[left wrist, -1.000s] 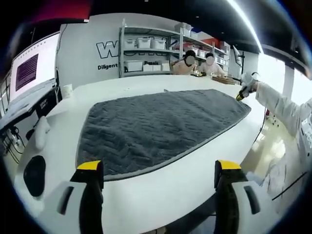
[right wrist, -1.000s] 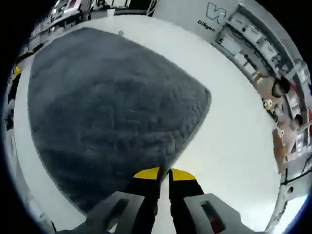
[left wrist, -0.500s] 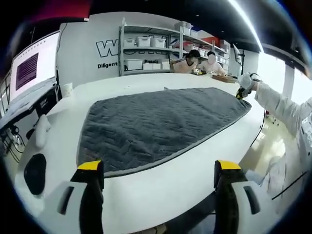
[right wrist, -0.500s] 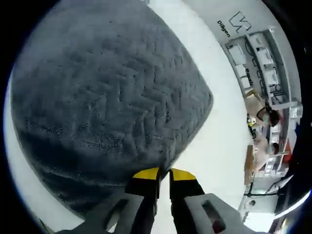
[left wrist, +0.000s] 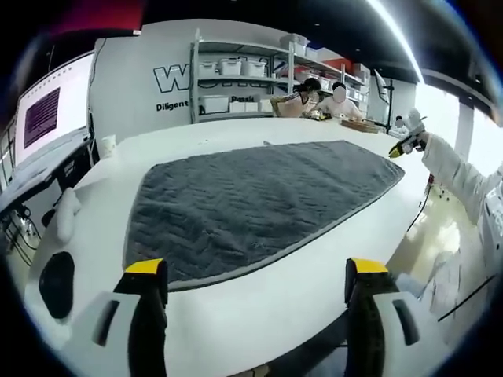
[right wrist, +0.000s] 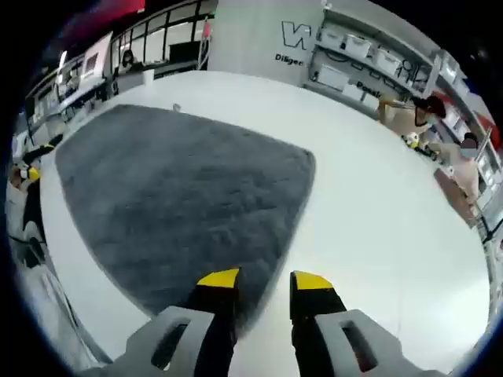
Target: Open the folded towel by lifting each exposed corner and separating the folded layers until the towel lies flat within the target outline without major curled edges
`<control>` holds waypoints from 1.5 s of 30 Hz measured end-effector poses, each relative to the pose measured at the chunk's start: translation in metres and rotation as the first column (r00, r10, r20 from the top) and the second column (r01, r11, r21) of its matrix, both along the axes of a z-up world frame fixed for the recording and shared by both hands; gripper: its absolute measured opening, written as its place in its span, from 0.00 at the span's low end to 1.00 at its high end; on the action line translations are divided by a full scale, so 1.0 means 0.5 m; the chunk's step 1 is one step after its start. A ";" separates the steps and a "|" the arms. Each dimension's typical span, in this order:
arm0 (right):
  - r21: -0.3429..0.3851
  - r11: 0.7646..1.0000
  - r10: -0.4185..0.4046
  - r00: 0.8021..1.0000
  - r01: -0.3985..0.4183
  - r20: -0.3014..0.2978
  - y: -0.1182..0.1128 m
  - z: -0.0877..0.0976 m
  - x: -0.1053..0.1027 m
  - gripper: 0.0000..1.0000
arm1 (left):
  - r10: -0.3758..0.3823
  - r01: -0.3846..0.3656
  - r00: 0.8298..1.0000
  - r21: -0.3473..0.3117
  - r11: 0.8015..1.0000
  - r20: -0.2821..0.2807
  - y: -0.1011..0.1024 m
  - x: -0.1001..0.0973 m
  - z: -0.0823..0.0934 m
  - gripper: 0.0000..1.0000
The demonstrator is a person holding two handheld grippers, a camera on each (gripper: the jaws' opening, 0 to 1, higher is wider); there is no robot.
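My left gripper hangs low, jaws spread wide, nothing between them. My right gripper has jaws parted a little, holding nothing. In the left gripper view my white sleeve stretches forward.

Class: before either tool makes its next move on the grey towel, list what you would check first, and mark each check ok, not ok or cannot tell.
1. Towel spread in a single layer on the table: ok.
2. Near edge free of major curls: ok.
3. Towel inside target outline: cannot tell, no outline visible.
4. Left tool open, holding nothing: ok.
5. Right tool open, off the towel corner: ok.
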State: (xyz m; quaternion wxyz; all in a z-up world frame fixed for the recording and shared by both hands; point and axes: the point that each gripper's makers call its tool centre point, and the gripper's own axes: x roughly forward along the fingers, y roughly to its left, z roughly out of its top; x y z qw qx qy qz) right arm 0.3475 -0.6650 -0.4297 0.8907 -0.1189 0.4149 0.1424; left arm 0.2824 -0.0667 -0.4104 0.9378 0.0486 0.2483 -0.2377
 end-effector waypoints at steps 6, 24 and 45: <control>-0.039 0.999 0.013 1.000 -0.014 -0.016 -0.006 -0.015 -0.025 0.18 | -0.007 0.007 1.000 -0.005 1.000 0.000 -0.007 0.001 0.000 0.92; -0.034 0.999 -0.006 0.998 0.004 -0.061 -0.008 -0.027 -0.048 0.08 | -0.001 0.001 1.000 -0.007 1.000 -0.015 -0.001 -0.003 -0.011 0.91; -0.351 0.912 0.079 0.930 -0.213 -0.359 -0.009 -0.034 -0.055 0.03 | 0.009 -0.010 1.000 -0.009 1.000 -0.021 0.016 -0.015 -0.020 0.90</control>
